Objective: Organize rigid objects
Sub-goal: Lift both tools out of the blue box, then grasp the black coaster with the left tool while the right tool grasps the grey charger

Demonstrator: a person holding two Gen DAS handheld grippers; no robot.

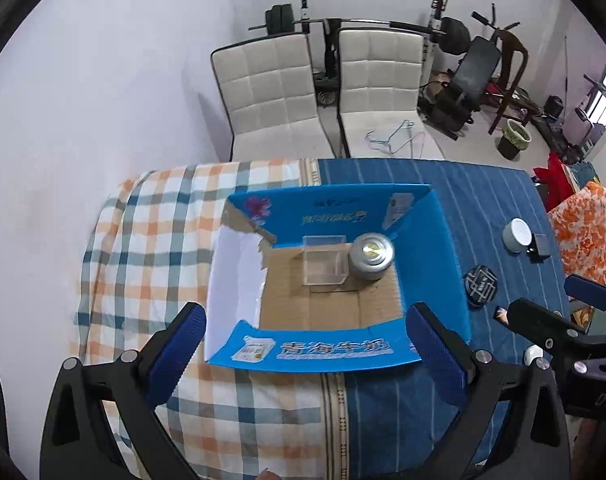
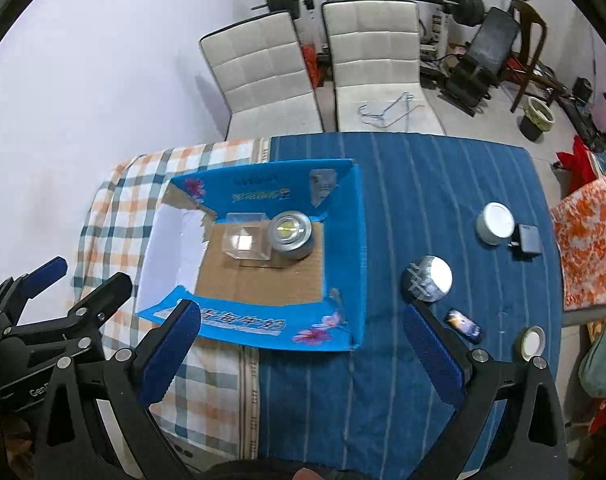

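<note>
An open blue cardboard box point(image 1: 343, 352) point(image 2: 343, 256) lies on the cloth-covered table. Inside it, at the far wall, stand a clear plastic cube point(image 1: 325, 260) point(image 2: 245, 242) and a silver round tin point(image 1: 371, 256) point(image 2: 291, 236), side by side. My left gripper point(image 1: 307, 344) hovers open above the box's near flap, holding nothing. My right gripper point(image 2: 301, 354) is open and empty too, above the box's near right corner. On the blue cloth to the right lie a patterned round tin point(image 2: 427, 278) point(image 1: 481, 286), a white jar point(image 2: 497, 224), a black adapter point(image 2: 527, 240), a small printed lighter-like piece point(image 2: 465, 326) and a small lid point(image 2: 533, 342).
Two white padded chairs point(image 2: 367, 60) stand behind the table, one with wire hangers on its seat. An orange floral cloth point(image 2: 591, 240) lies at the table's right edge. Each view shows the other gripper point(image 1: 563, 300) point(image 2: 79, 280) close by. Gym gear and a bin stand at the back.
</note>
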